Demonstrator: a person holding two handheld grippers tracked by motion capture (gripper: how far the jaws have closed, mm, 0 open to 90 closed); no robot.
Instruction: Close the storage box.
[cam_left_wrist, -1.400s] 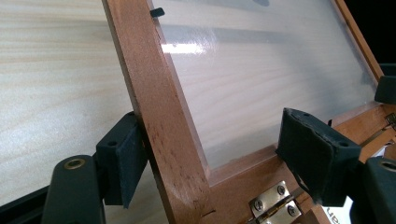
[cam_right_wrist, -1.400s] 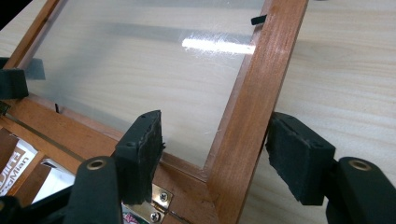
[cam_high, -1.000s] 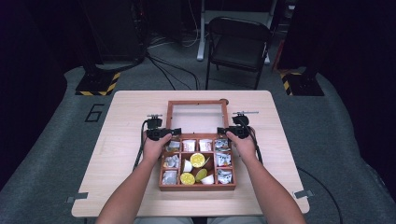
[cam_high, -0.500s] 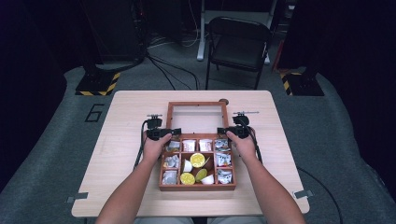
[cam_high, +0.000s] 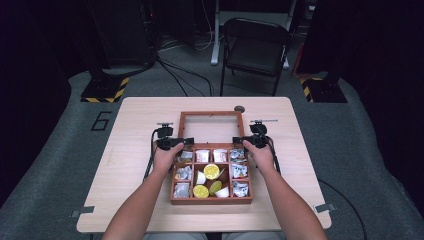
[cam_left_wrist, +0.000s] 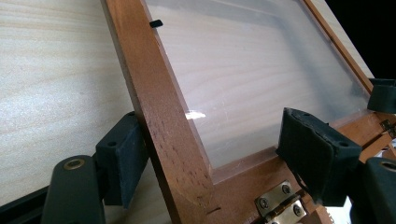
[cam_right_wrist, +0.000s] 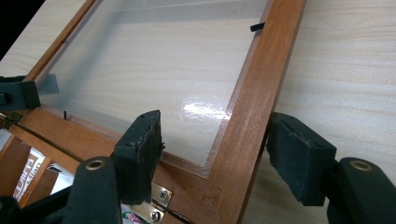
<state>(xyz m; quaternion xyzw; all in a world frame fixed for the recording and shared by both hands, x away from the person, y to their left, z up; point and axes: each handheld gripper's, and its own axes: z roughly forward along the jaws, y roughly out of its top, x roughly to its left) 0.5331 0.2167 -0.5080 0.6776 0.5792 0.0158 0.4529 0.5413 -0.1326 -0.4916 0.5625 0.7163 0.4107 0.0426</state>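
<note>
Two tongs straddle the lid's side rails, one each; the left gripper (cam_left_wrist: 212, 156) has its outer pad touching the wood and its inner pad off it, so it is released; the right gripper (cam_right_wrist: 222, 154) is released too, both pads clear; one brown lid (cam_high: 210, 115) with a see-through pane lies flat behind one box (cam_high: 210, 200) of nine cells on one table (cam_high: 135, 125).
</note>
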